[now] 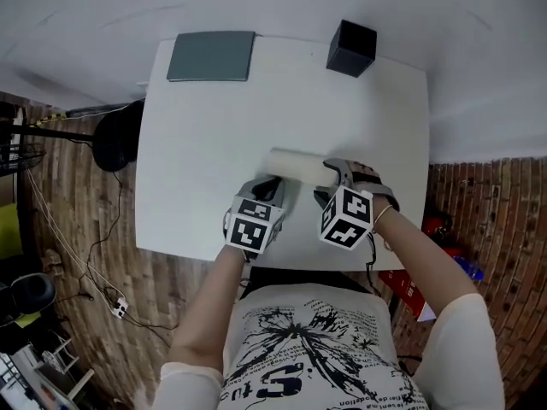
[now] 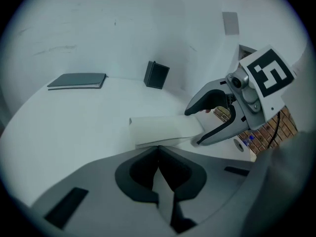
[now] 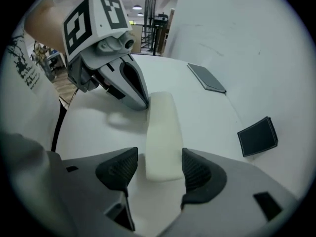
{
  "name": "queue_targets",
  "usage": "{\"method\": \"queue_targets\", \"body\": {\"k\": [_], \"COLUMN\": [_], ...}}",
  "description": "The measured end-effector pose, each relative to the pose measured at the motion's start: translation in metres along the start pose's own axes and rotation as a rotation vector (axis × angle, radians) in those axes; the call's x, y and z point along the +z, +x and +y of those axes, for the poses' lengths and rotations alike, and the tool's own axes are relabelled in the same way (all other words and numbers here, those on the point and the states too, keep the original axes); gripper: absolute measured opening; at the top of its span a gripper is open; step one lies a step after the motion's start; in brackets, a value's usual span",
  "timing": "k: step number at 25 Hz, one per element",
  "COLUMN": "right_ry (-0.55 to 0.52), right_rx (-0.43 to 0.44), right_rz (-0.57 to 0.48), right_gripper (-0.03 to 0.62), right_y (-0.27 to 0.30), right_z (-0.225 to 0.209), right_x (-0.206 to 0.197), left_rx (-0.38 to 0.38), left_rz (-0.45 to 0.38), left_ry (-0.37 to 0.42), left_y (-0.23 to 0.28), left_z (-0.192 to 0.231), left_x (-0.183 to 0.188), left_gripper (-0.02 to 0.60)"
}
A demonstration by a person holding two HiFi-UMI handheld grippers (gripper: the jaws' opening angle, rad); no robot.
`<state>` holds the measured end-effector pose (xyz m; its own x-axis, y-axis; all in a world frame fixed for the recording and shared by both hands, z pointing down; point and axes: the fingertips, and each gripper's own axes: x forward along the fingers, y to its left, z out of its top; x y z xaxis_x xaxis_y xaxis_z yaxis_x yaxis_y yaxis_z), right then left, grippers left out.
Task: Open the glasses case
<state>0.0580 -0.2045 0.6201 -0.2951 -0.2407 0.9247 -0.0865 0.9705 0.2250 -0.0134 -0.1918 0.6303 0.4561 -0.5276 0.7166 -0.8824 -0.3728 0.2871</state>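
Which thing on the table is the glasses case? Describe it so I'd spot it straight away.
On the white table, look at the edge nearest the person. The glasses case lies flat there, the left gripper at one end, the right gripper astride the other. It alone is pale, long and rounded; the grey notebook and black box at the far edge are dark and square-cornered.

Nothing here reads clearly. The person's white T-shirt [image 1: 312, 348] has black splatter artwork with lines of lettering, too blurred to make out. By the near edge of the white table [image 1: 214, 143], the white cube [image 1: 254, 223] on the left gripper [image 1: 273, 182] and the second cube [image 1: 346, 216] on the right gripper [image 1: 332, 180] show only black square marker patterns.
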Motion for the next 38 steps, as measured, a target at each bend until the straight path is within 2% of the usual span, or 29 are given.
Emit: {"method": "queue_targets", "body": {"k": [5, 12, 18, 24, 27, 31, 38], "right_ry": [-0.057, -0.049, -0.046, -0.05, -0.061, -0.067, -0.048], "right_rx": [-0.037, -0.034, -0.036, -0.029, -0.025, -0.067, -0.081], "right_rz": [0.013, -0.001, -0.023, -0.037, -0.048, -0.064, -0.068], "right_gripper": [0.252, 0.224, 0.133, 0.089, 0.073, 0.043, 0.026], "right_y": [0.002, -0.003, -0.012, -0.018, -0.021, -0.023, -0.015], "right_z": [-0.006, -0.007, -0.009, -0.017, -0.025, -0.045, -0.069], "right_x": [0.002, 0.006, 0.01, 0.014, 0.015, 0.019, 0.019], "left_rx": [0.001, 0.004, 0.002, -0.002, -0.011, -0.014, -0.011], "left_rz": [0.029, 0.07, 0.096, 0.108, 0.121, 0.137, 0.167], "left_ry": [-0.026, -0.037, -0.03, -0.034, -0.043, -0.042, -0.03], "left_y": [0.001, 0.0, 0.002, 0.001, 0.001, 0.001, 0.001], "left_z": [0.001, 0.002, 0.002, 0.004, 0.003, 0.003, 0.002], "left_x": [0.0, -0.001, -0.001, 0.001, 0.0, 0.0, 0.001], "left_gripper": [0.014, 0.014, 0.014, 0.014, 0.014, 0.014, 0.014]}}
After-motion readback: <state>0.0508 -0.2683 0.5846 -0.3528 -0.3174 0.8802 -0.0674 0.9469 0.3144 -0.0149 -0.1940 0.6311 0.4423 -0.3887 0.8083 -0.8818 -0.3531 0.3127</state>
